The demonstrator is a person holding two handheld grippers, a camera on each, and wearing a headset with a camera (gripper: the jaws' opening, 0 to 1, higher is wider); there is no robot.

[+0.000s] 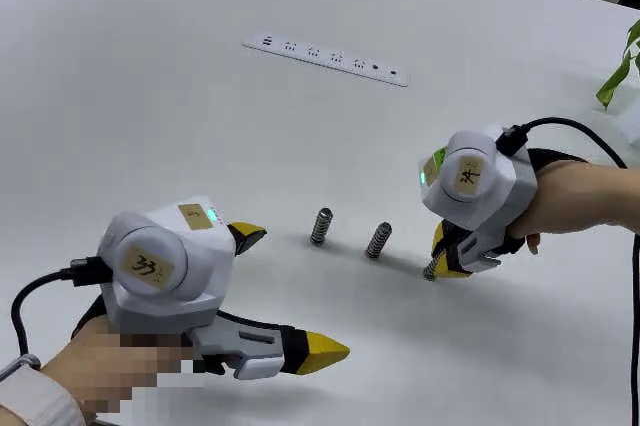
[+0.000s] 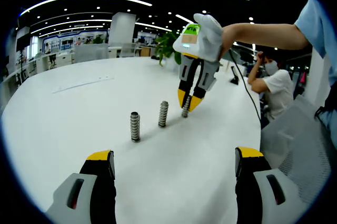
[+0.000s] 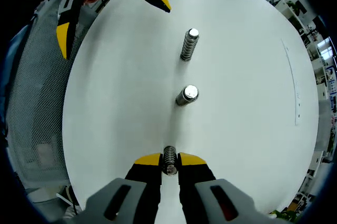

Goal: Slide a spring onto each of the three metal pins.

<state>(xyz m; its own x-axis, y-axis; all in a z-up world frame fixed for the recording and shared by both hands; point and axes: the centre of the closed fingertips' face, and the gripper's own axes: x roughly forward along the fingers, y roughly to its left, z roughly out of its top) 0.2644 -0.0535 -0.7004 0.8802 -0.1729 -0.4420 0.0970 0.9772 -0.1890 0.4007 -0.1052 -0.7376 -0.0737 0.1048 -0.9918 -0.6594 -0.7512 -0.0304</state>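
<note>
Right gripper [image 3: 169, 161] fingers were clamped on the end spring [image 3: 169, 154], upright on the white tabletop [image 1: 200, 126]. In the head view it stood at 3 o'clock of the middle spring [image 1: 378, 240] and left spring [image 1: 321, 226]. The left gripper [image 1: 290, 294] hovered at their 7 o'clock, fingers spread wide, empty.

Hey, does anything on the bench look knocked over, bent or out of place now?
Nothing stands out. The far spring and middle spring stand upright on their pins, and the third spring, held between the jaws of the right gripper, lines up with them. The left gripper is open, apart.
</note>
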